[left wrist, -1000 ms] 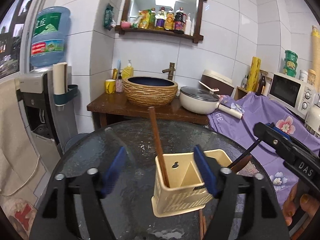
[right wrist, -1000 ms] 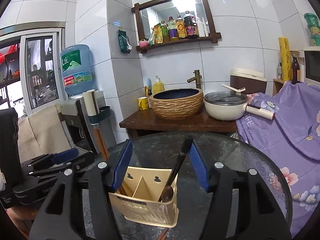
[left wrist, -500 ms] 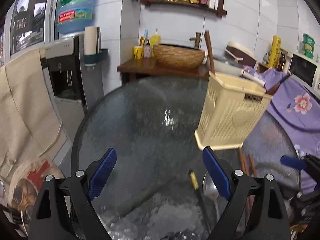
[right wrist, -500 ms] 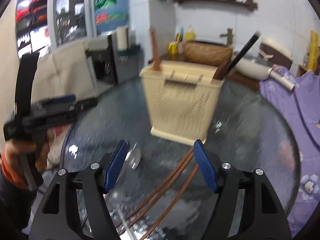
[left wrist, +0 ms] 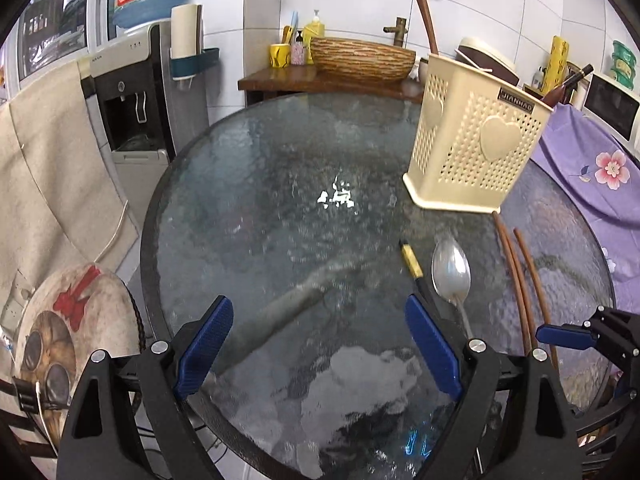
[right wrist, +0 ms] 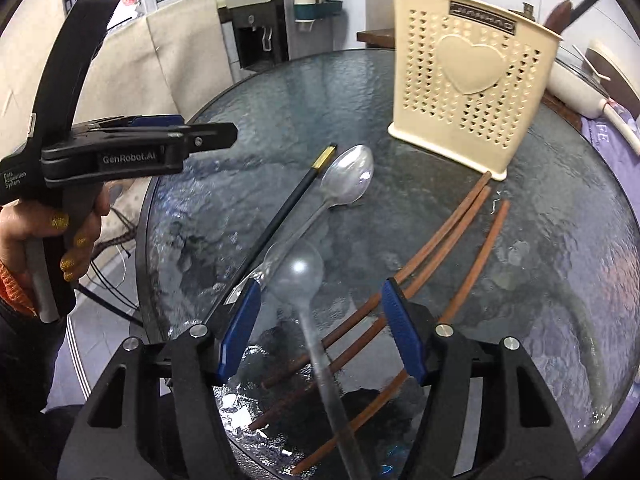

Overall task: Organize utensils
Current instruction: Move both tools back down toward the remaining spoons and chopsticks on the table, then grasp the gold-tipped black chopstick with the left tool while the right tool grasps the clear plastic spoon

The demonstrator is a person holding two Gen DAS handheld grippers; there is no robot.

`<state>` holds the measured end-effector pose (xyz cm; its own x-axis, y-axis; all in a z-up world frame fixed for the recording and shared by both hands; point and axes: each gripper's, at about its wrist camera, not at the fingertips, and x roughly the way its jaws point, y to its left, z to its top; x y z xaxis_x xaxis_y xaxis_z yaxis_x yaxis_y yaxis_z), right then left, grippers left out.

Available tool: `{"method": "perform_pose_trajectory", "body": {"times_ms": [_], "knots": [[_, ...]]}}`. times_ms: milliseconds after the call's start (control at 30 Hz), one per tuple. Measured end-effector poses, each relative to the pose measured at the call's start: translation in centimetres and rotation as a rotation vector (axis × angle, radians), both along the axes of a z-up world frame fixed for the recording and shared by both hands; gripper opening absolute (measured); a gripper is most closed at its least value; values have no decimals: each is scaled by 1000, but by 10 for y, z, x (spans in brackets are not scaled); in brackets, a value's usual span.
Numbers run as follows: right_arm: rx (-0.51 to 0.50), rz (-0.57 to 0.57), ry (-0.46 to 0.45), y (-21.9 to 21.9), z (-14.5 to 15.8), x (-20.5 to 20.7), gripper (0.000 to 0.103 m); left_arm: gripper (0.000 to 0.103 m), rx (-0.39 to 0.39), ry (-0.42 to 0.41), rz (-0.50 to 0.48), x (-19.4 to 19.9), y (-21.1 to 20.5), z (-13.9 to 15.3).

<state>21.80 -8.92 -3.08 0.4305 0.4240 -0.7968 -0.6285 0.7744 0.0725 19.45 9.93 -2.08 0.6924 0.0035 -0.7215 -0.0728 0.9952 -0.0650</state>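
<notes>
We see a big round glass table (left wrist: 248,184) with a dark rim. Its left half is bare glass, so there is lots of room there. The rim curves close under both tools.

Toward the far right side stands a cream basket (left wrist: 476,136) with little holes and a heart on it. It stands upright, well in from the edge. A brown stick (left wrist: 424,12) and a dark handle (left wrist: 572,80) poke up out of it.

Our left gripper (left wrist: 316,348) hangs over the near edge with its blue pads spread wide — nothing is between them. Our right gripper (right wrist: 320,332) is spread wide too, and holds nothing. A see-through spoon (right wrist: 304,280) lies under it, between the pads but not touching them.

On the glass in front of the basket lie the loose things. Three brown chopsticks (right wrist: 448,236) lie slanted, and two of their tips almost reach the basket's foot. Their near ends reach close to the table edge. Left of them is a shiny metal spoon (left wrist: 452,272) — bowl toward the basket. Just beside that spoon lies a black chopstick (right wrist: 288,204) with a gold tip.
</notes>
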Motion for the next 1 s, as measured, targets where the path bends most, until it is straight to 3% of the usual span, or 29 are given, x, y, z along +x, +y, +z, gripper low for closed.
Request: {"method": "perform_pose_trajectory", "body": {"times_ms": [333, 700, 867, 1000], "knots": [[-86, 151, 56, 19, -10, 13, 55, 86, -7, 2, -3, -5, 1, 2], [-119, 212, 54, 33, -11, 23, 52, 84, -10, 13, -9, 1, -3, -1], [-115, 213, 52, 35, -9, 27, 37, 77, -29, 27, -35, 8, -10, -2], [-105, 204, 47, 36, -9, 26, 37, 68, -33, 49, -81, 19, -27, -4]]}}
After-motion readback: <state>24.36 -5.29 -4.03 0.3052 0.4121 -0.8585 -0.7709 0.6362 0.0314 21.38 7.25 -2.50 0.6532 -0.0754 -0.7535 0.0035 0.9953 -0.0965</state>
